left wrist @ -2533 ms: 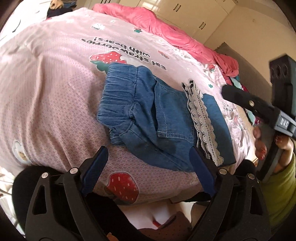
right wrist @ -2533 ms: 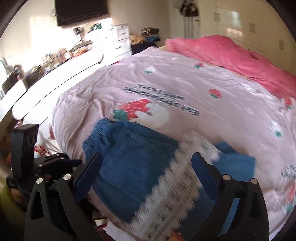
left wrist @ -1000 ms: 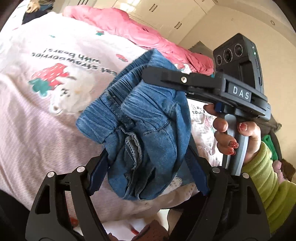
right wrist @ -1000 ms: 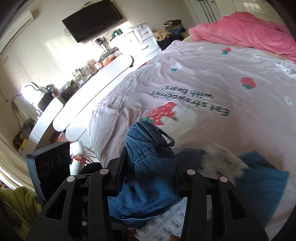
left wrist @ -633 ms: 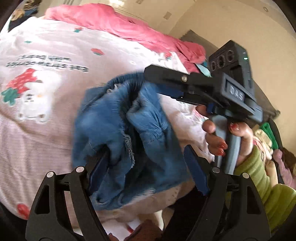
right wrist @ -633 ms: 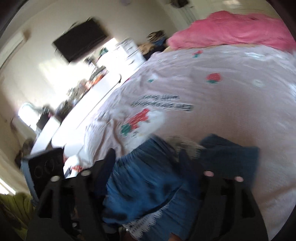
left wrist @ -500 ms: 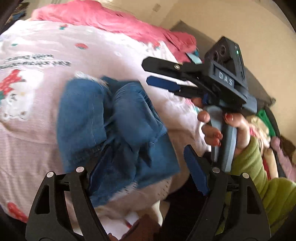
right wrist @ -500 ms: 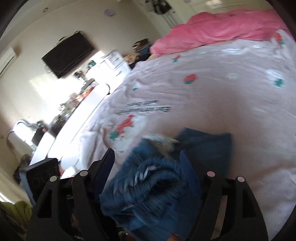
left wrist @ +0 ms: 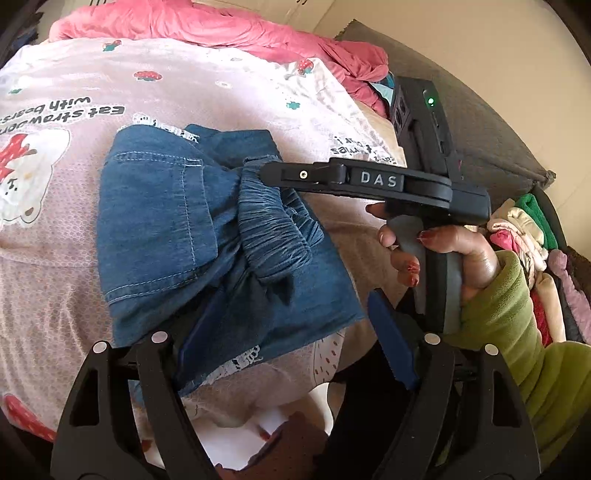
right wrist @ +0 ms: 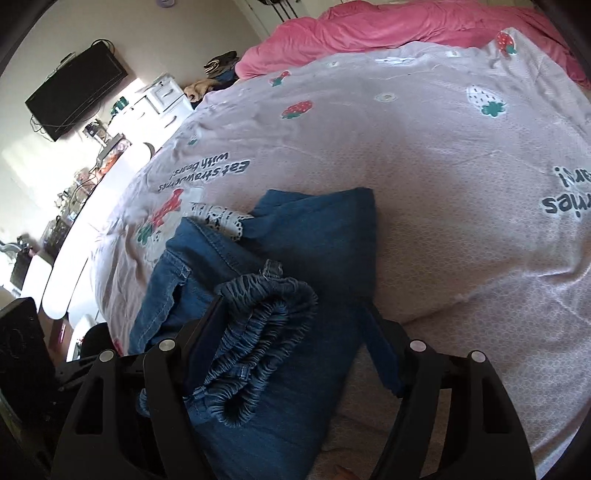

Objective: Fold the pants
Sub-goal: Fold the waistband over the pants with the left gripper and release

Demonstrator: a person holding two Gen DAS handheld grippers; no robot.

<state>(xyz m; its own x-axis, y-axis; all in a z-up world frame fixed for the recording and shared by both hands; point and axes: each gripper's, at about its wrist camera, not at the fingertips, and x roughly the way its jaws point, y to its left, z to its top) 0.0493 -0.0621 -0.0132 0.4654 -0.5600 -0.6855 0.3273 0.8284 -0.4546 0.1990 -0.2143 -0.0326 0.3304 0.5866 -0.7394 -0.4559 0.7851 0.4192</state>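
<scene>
Small blue denim pants (left wrist: 177, 229) with white lace trim lie folded over on the pink strawberry bedspread (left wrist: 74, 85) near its front edge. Their gathered elastic waistband (left wrist: 273, 236) lies on top at the right. My left gripper (left wrist: 295, 343) is open, its left finger resting on the pants' near edge. My right gripper (right wrist: 291, 332) is open just over the waistband (right wrist: 258, 325), which lies between its fingers; it also shows in the left wrist view (left wrist: 362, 181), held by a hand in a green sleeve.
A pink blanket (left wrist: 221, 26) is bunched at the bed's far side. A stack of folded clothes (left wrist: 528, 236) sits at the right beside the bed. A TV (right wrist: 74, 88) and cluttered white furniture (right wrist: 110, 147) stand to the left.
The waistband end was lifted and carried over to the right, folding the pants onto themselves. Both grippers have let go and the pants now lie on the bed.
</scene>
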